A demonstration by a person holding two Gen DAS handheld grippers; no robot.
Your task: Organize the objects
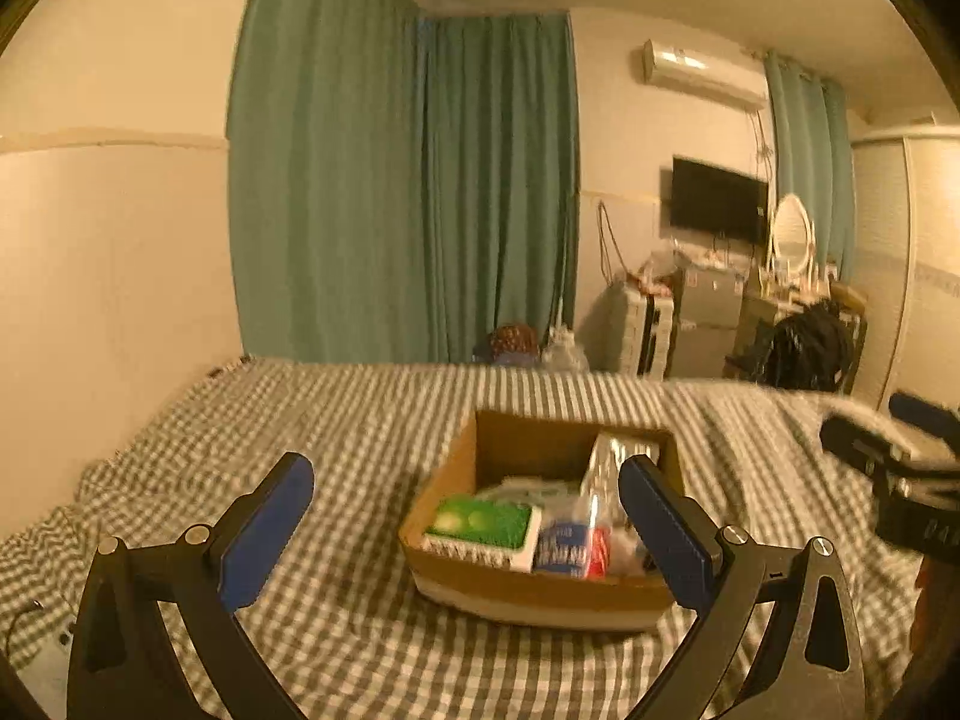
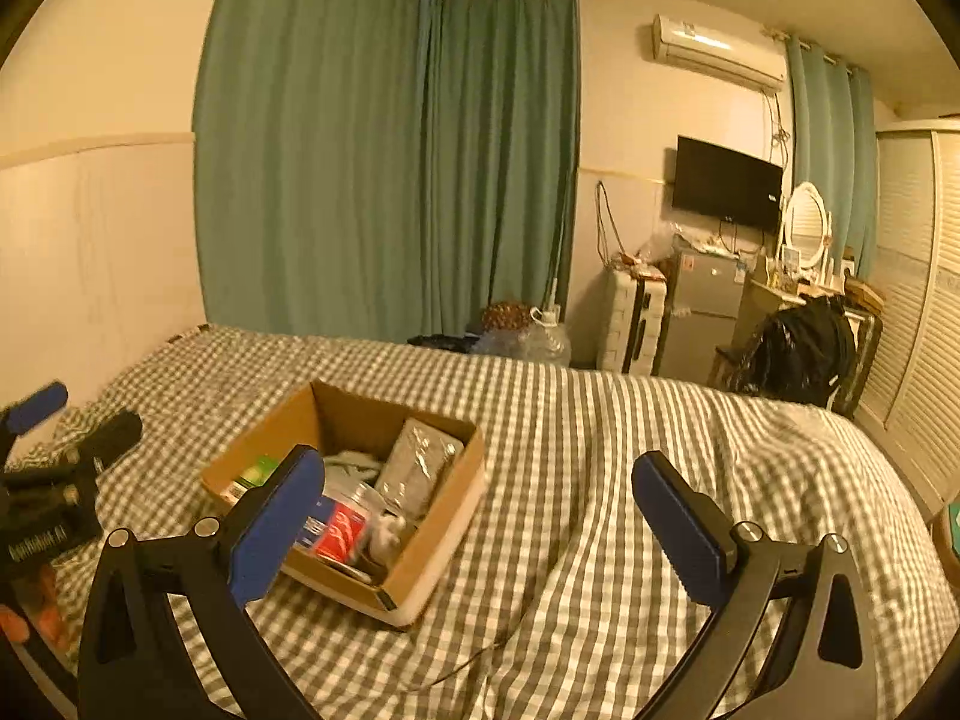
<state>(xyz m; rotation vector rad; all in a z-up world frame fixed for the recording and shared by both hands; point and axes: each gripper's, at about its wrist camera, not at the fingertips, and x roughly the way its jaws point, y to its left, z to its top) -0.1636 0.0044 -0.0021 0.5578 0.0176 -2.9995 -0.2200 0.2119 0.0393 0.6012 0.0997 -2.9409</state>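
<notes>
A brown cardboard box (image 1: 480, 462) (image 2: 288, 426) rests on a bed with a grey-and-white checked cover (image 1: 336, 420) (image 2: 600, 450). Inside lie a green packet (image 1: 480, 521), a red-and-white packet (image 1: 576, 549) (image 2: 339, 531) and a silvery foil pouch (image 1: 609, 468) (image 2: 420, 465). My left gripper (image 1: 465, 531) is open above the box's near left side, nothing between its blue pads. My right gripper (image 2: 480, 531) is open too, hovering over the box's right edge and the cover. Each view catches the other gripper at its side edge (image 1: 888, 456) (image 2: 54, 456).
Green curtains (image 1: 408, 192) (image 2: 390, 168) hang behind the bed. Beyond its far right stand a white suitcase (image 2: 636, 324), a small grey fridge (image 2: 702, 306), a dresser with an oval mirror (image 2: 804, 222), a wall TV (image 2: 726, 183) and a black bag (image 2: 798, 354). A louvred wardrobe (image 2: 918, 312) lines the right.
</notes>
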